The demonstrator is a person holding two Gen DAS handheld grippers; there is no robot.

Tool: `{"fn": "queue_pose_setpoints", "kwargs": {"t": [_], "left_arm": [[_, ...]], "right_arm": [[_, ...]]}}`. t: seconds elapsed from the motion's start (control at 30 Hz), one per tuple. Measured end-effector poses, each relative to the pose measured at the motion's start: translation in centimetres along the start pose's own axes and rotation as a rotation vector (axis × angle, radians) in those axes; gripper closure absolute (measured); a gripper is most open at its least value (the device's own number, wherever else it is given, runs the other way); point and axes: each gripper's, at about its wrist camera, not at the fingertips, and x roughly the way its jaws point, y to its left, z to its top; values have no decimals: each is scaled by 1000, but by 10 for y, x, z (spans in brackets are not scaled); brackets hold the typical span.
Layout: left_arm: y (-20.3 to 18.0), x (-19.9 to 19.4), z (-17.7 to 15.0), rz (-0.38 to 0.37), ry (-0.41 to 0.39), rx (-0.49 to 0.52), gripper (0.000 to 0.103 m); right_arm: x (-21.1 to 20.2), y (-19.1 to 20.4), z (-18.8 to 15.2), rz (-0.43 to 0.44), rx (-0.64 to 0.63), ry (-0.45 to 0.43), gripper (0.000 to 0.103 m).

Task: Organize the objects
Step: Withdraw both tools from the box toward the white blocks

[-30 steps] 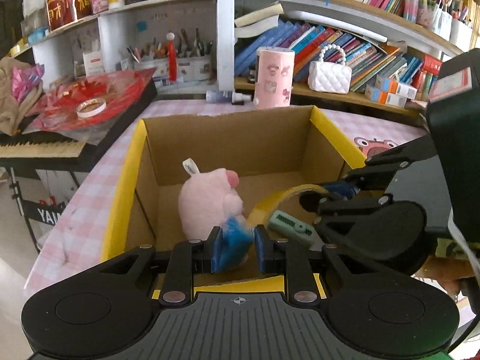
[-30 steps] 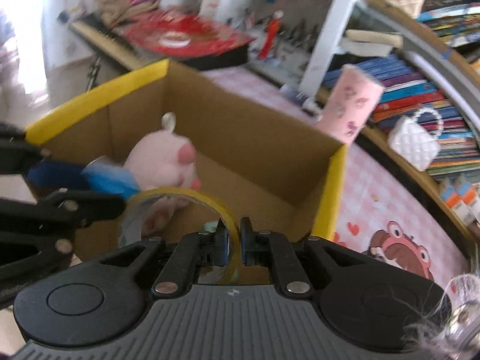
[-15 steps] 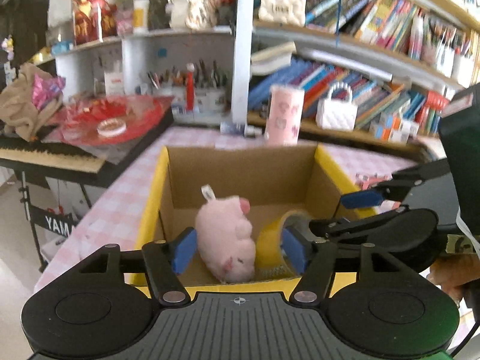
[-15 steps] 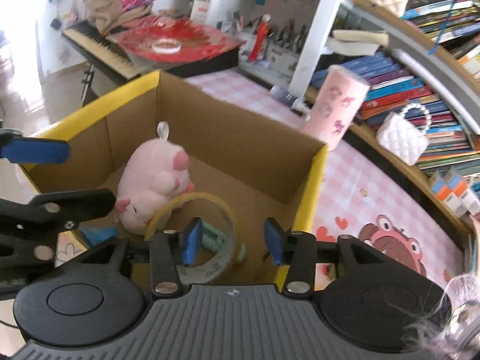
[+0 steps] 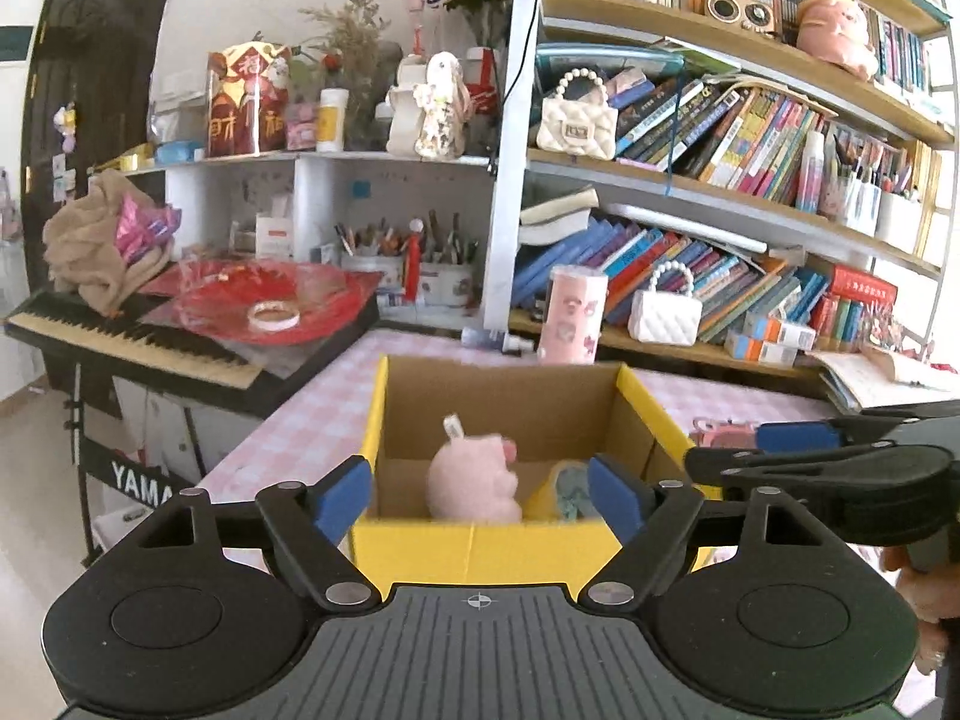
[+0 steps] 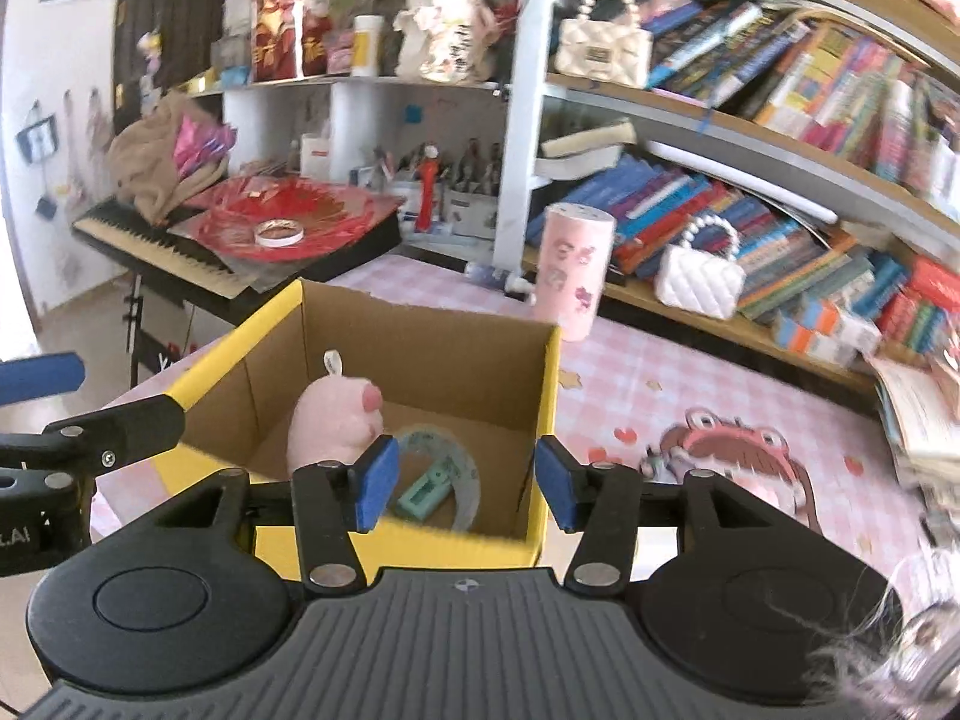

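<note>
A yellow-rimmed cardboard box [image 5: 651, 408] [image 6: 549, 384] stands on the pink checked table. Inside it lie a pink plush pig [image 5: 474, 483] [image 6: 333, 426], a roll of yellow tape [image 5: 543, 495] [image 6: 465, 480] and a small teal object [image 6: 426, 489] inside the roll. My left gripper [image 5: 480, 501] is open and empty, held back from the box's near wall. My right gripper [image 6: 462, 483] is open and empty above the box's near right corner. The right gripper also shows in the left wrist view [image 5: 798, 450].
A pink cylinder [image 5: 570, 315] [image 6: 573, 273] stands behind the box. A white quilted bag [image 5: 663, 315] and books fill the shelves behind. A keyboard [image 5: 126, 342] with red wrapping and a tape roll [image 5: 274, 317] is at the left. A cartoon sticker [image 6: 732, 456] marks the table right of the box.
Both grippers opened and let go: the left released the plush pig, the right released the tape roll. Both have pulled back and up from the box.
</note>
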Motion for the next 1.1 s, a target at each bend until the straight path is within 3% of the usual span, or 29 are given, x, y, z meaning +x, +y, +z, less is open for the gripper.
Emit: {"fn": "queue_pose_setpoints", "kwargs": {"t": [0.53, 0.9, 1.1], "left_arm": [[19, -49, -59, 37, 149, -12, 17], [7, -63, -83, -8, 219, 52, 10], [-5, -63, -88, -59, 242, 74, 10]], "right_arm": [[-53, 33, -92, -84, 111, 140, 50], [-77, 41, -123, -135, 139, 179, 37], [-93, 34, -135, -187, 162, 185, 34]]}}
